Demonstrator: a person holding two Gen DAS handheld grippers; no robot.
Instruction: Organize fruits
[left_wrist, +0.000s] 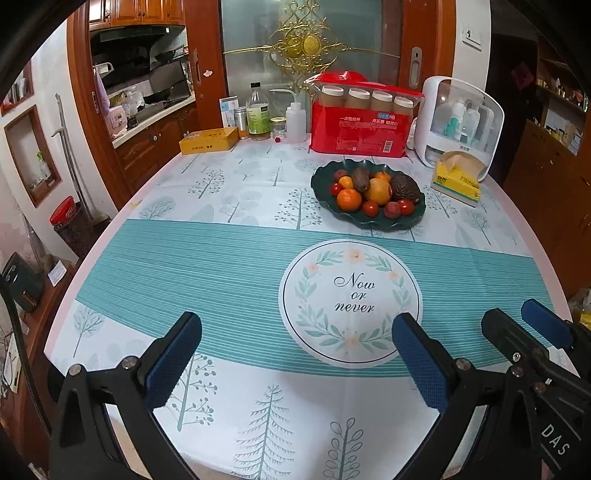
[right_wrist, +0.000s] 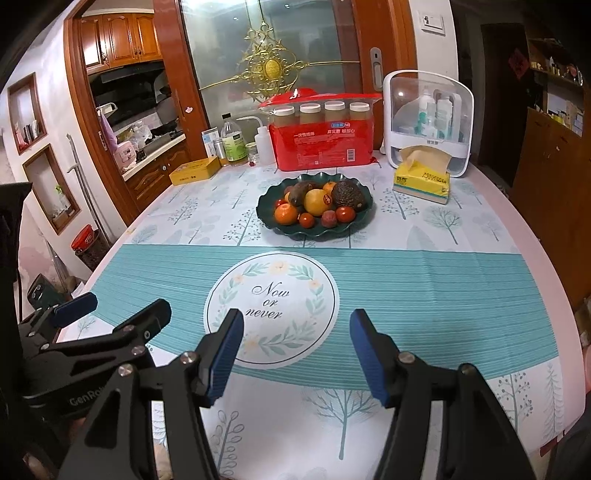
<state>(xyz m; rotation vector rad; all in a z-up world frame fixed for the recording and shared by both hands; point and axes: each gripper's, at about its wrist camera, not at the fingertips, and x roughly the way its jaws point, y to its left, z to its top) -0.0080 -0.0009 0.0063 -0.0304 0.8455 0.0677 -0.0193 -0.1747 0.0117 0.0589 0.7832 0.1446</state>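
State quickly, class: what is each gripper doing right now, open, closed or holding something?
Left gripper: open, holding nothing, above the tablecloth.
Right gripper: open, holding nothing, short of the fruit plate.

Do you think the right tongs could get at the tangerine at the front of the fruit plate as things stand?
Probably yes: the right tongs are open, and only bare tablecloth lies between them and the tangerine, which sits exposed at the plate's near edge.

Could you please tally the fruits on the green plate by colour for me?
Small red or pink fruits: 5
Orange fruits: 3
Large yellow-orange fruit: 1
Dark brown fruits: 2
Total: 11, all on the green plate; those at the back are partly hidden, so the count is approximate.
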